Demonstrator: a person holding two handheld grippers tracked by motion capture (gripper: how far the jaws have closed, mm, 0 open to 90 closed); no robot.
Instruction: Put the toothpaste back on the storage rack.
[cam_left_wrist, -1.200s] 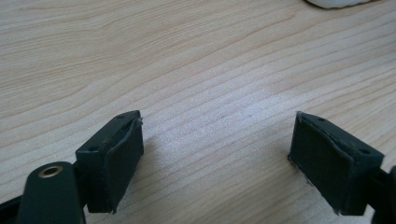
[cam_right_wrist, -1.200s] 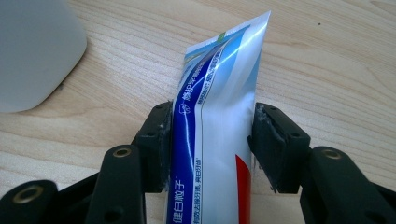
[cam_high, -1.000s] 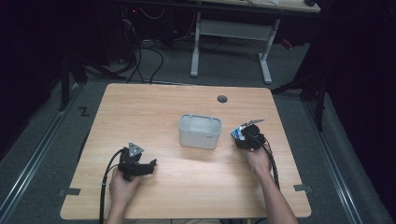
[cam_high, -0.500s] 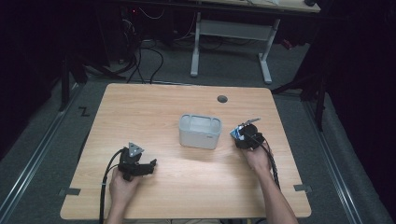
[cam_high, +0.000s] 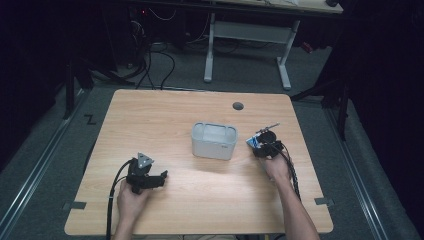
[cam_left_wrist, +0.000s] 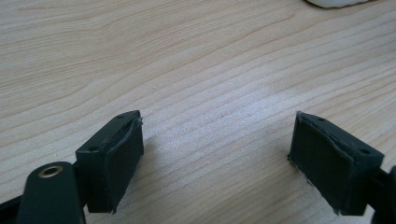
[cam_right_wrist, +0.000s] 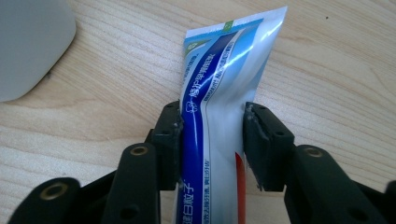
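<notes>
Grasp step: right gripper (cam_right_wrist: 212, 140) has just been closing its fingers (cam_right_wrist: 170, 135) on the tube (cam_right_wrist: 224, 74), which lies on the tabletop (cam_high: 165, 115) just right of the bin (cam_high: 214, 141). Pads look snug. Next, prob. lift w/o slip, carry to bin. Left gripper (cam_left_wrist: 217, 149) wide open, idle.

Right claw (cam_right_wrist: 212, 140) just closed — pinches toothpaste tube (cam_right_wrist: 224, 93).

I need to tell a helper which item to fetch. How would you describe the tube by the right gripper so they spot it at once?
Start at the wooden table and find the grey tub near its middle. Just right of it, the right gripper has closed its jaws on the toothpaste tube: glossy blue and white with printed lettering, the table's sole colourful item.
</notes>
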